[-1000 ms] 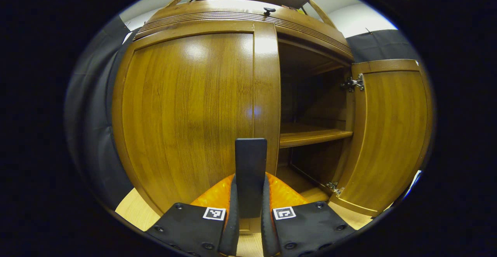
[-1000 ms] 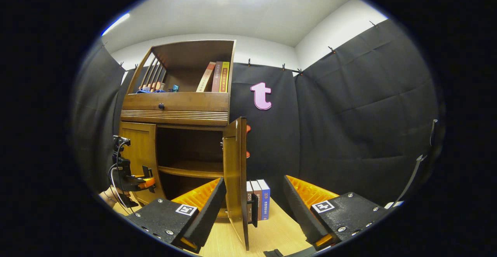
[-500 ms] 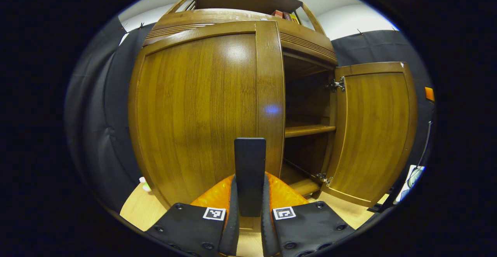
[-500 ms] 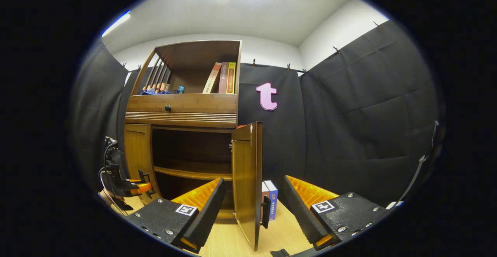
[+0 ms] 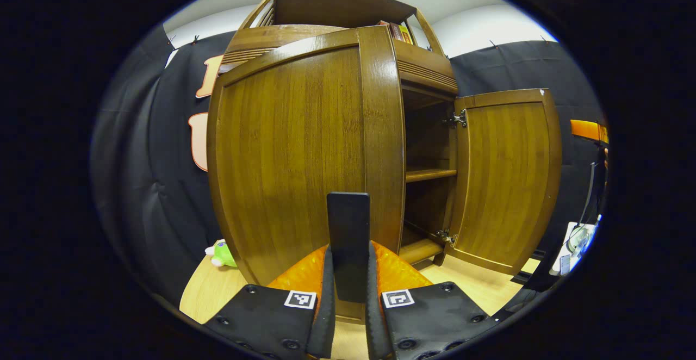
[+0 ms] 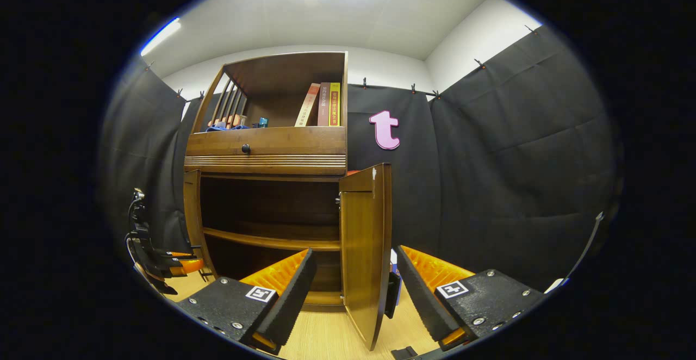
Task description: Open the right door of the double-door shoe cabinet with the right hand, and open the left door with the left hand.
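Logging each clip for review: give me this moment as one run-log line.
left gripper: shut on left door handle | left door: swung out | right door: open | right gripper: open, holds nothing

The left gripper view sits close against the left door [image 5: 304,159], facing it low. The right gripper view stands farther back, facing the cabinet [image 6: 266,148]. Both share the right door [image 6: 363,246].
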The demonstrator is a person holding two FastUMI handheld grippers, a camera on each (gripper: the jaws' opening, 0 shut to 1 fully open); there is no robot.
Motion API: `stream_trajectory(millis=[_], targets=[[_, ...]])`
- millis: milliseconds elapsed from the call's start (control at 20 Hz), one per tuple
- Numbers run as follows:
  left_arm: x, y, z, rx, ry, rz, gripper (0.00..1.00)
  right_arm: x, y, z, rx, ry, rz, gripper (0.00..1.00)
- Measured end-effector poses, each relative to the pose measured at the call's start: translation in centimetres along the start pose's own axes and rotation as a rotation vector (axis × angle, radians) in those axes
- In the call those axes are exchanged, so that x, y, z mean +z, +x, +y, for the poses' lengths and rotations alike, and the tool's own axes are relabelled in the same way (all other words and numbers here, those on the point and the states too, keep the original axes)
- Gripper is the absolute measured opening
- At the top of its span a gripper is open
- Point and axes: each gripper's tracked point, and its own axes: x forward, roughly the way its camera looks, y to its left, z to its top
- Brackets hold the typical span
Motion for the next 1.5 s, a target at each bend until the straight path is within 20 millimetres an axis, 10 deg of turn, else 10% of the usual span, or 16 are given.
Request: stream_trajectory(millis=[850,1500], targets=[[-0.6,-9.0,6.8,0.091,0.014,-0.006,0.25,-0.5,0.8,4.9,0.087,0.012,0.005,0.92],[-1.1,-12.3,12.5,0.145,0.009,-0.018,0.19,-0.8,1.3,8.3,0.138,0.011,0.017,0.92]])
